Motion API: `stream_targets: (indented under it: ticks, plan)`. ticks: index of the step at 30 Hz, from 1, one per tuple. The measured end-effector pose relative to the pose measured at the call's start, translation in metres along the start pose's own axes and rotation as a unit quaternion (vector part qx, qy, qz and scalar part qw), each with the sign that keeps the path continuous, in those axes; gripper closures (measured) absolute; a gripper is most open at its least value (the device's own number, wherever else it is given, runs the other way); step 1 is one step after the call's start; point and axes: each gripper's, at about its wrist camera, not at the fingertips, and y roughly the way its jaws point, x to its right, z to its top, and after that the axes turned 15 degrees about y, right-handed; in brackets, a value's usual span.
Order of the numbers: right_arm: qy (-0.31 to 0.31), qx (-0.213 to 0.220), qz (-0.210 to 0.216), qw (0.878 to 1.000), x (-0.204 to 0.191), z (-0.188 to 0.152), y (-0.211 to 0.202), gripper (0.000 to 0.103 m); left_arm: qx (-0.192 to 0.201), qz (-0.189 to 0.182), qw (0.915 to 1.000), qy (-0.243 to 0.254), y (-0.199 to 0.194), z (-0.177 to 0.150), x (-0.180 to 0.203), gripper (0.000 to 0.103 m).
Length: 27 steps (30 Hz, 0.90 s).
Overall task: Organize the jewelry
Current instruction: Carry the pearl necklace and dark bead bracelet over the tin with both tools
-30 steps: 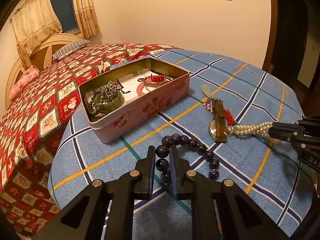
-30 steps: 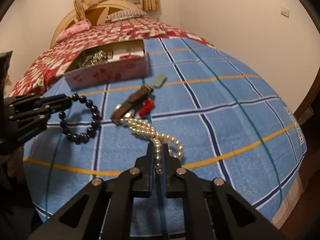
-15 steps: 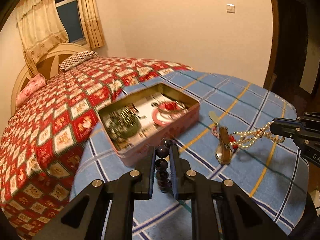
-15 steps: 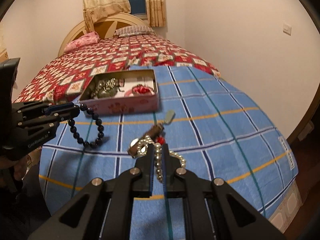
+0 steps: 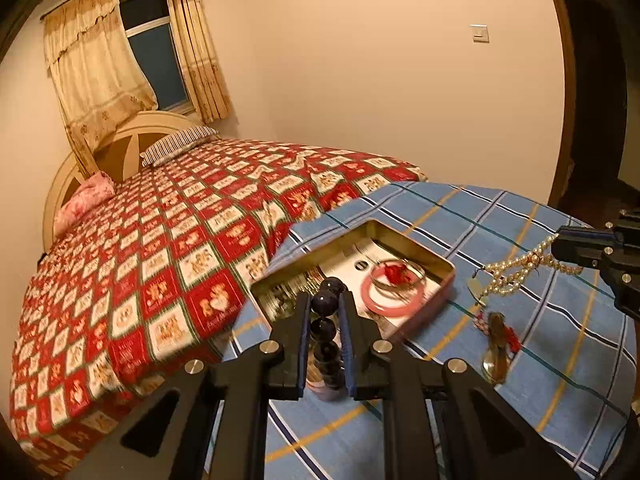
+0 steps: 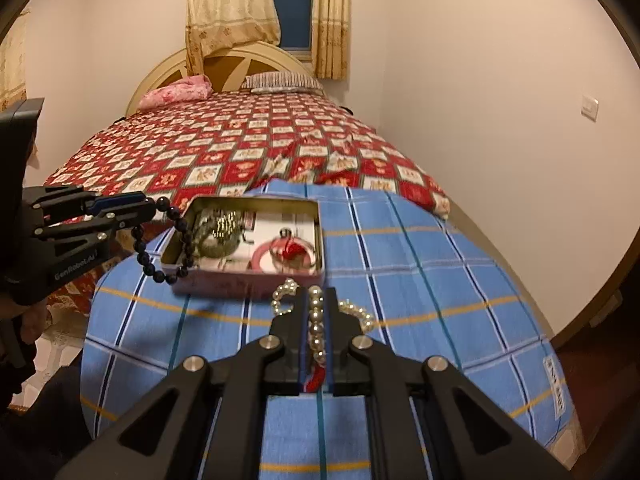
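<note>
My left claw [image 5: 325, 312] is clamped on the dark round-bead bracelet [image 5: 325, 302], hanging just below the open pink rectangular tin [image 5: 436, 268] at frame centre. My right claw [image 6: 316, 312], clamped on the white pearl necklace [image 6: 316, 320], sits lower; left is nearer.

**You are working in a home bedroom**

You are looking across a bed [image 6: 248, 148] that is wearing a red-and-cream patchwork quilt [image 5: 168, 248]. At the bed's far end a cream arched headboard [image 6: 224, 64] is standing, with a striped pillow [image 6: 282, 81] and a pink pillow [image 6: 176, 90] lying against it. Behind the headboard, yellow curtains [image 5: 100, 76] are hanging around a dark window [image 6: 291, 4]. At the bed's foot a blue plaid cloth [image 6: 420, 292] is covering a surface.
</note>
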Motion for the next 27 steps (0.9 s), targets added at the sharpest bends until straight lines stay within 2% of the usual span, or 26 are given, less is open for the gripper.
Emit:
stream_targets:
  ticks: [5,12,27]
  plan:
    - [-0.01,0.013,0.003,1.0,-0.008,0.02,0.009,0.095,-0.004,0.009,0.9999,-0.002,0.016,0.011,-0.018,0.089]
    - [-0.016,0.018,0.008,1.0,-0.018,0.042,0.032,0.095,-0.018,0.014,0.9997,0.01,0.043,0.021,-0.025,0.089]
    - [-0.006,0.006,0.005,1.0,-0.024,0.056,0.093,0.095,-0.04,-0.007,0.9991,0.01,0.101,0.032,-0.026,0.089]
